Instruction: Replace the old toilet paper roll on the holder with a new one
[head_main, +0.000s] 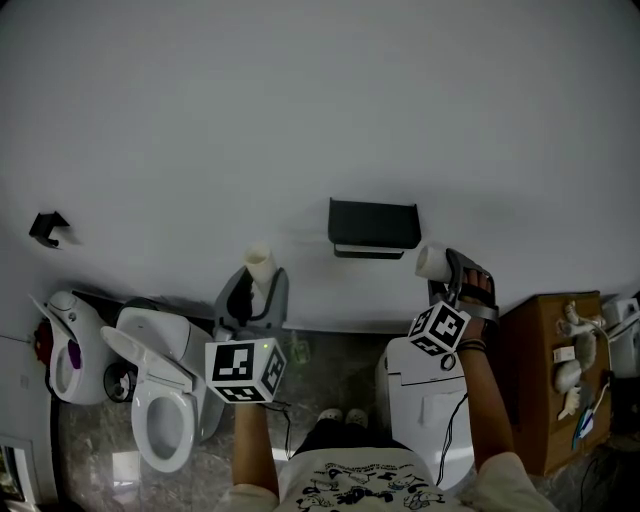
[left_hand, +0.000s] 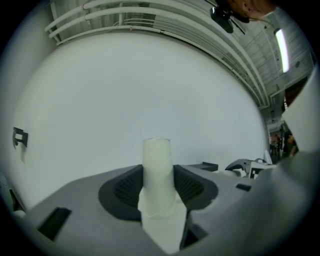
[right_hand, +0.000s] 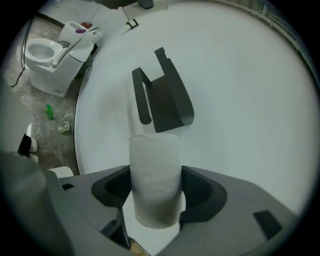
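Clamping the new toilet paper roll (right_hand: 155, 180) across its sides, our right gripper (head_main: 450, 270) should squeeze gently: it looks light, soft and crushable. Our left gripper (head_main: 260, 285) grips the spent roll (left_hand: 157, 167).

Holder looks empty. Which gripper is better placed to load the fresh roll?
Right. The right gripper is clamped on the fuller toilet paper roll, with the black holder in view just beyond it. The left gripper holds only the thin, nearly spent roll.
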